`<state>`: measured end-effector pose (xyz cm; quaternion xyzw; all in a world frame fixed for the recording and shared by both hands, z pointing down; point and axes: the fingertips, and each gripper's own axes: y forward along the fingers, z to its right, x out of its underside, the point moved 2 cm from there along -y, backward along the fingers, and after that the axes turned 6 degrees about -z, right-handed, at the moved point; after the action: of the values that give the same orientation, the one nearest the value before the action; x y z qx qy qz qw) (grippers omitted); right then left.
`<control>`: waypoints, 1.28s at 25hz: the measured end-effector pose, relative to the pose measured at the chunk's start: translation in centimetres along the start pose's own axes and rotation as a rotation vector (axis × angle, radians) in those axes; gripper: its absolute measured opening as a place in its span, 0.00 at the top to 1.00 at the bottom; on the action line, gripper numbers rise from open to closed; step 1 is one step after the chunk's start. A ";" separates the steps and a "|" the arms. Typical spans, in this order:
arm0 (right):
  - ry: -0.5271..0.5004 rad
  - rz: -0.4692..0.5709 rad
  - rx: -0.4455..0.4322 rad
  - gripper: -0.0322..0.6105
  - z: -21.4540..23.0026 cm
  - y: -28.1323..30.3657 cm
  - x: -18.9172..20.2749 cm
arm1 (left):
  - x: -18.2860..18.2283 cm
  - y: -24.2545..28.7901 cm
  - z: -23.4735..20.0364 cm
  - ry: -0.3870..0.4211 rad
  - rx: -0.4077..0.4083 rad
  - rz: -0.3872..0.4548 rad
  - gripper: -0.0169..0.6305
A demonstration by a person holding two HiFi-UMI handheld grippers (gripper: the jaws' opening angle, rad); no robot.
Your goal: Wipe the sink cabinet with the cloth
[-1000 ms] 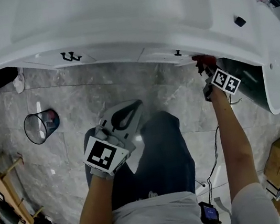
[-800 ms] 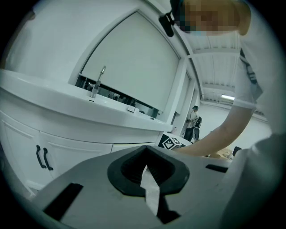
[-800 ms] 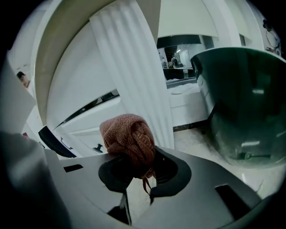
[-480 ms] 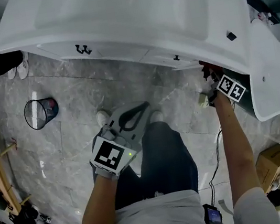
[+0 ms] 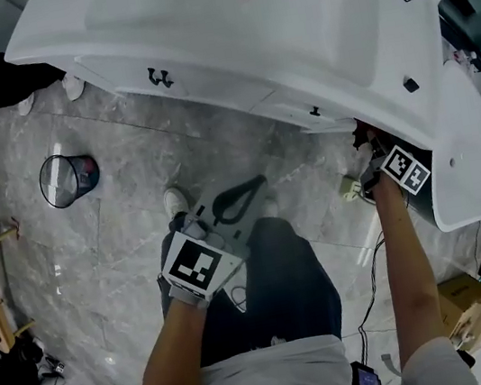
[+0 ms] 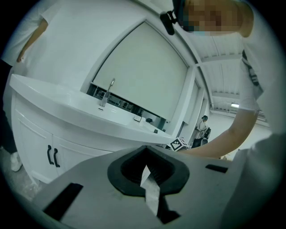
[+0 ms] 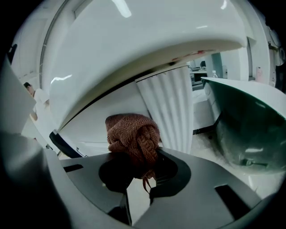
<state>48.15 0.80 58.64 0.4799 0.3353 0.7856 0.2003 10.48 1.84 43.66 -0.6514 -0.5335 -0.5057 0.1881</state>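
The head view looks steeply down on the curved white sink cabinet (image 5: 214, 86) and grey marble floor (image 5: 95, 248). The left gripper view faces the cabinet's front from low, farther back; the right gripper view sits close beneath its rim.

Left gripper (image 6: 146, 154): at 6 o'clock we saw its jaws closed together, nothing between them.
Sink cabinet (image 6: 31, 147): white, at 8 o'clock, with two dark door handles (image 6: 52, 156).
Faucet (image 6: 106, 91): we found it upright at 10 o'clock, below the mirror (image 6: 143, 76).
Marker cube (image 6: 179, 144): at 4 o'clock, under the counter edge.
Arm (image 6: 228, 138): we saw it stretched from 3 o'clock to the cube.
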 end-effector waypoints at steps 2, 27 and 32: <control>-0.004 -0.002 -0.023 0.81 -1.2 0.2 -0.1 | 0.2 -0.5 -0.4 0.006 -0.018 0.013 0.96; -0.083 -0.091 -0.363 0.81 -21.9 8.4 2.4 | 3.6 -6.0 -4.1 -0.093 -0.186 0.047 0.96; -0.088 -0.078 -0.382 0.81 -21.9 8.0 2.9 | 4.6 -6.4 -4.1 -0.097 -0.230 0.052 0.96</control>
<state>27.40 -10.28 59.31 0.4537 0.1894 0.8050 0.3322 2.59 3.27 47.43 -0.7059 -0.4635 -0.5264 0.0993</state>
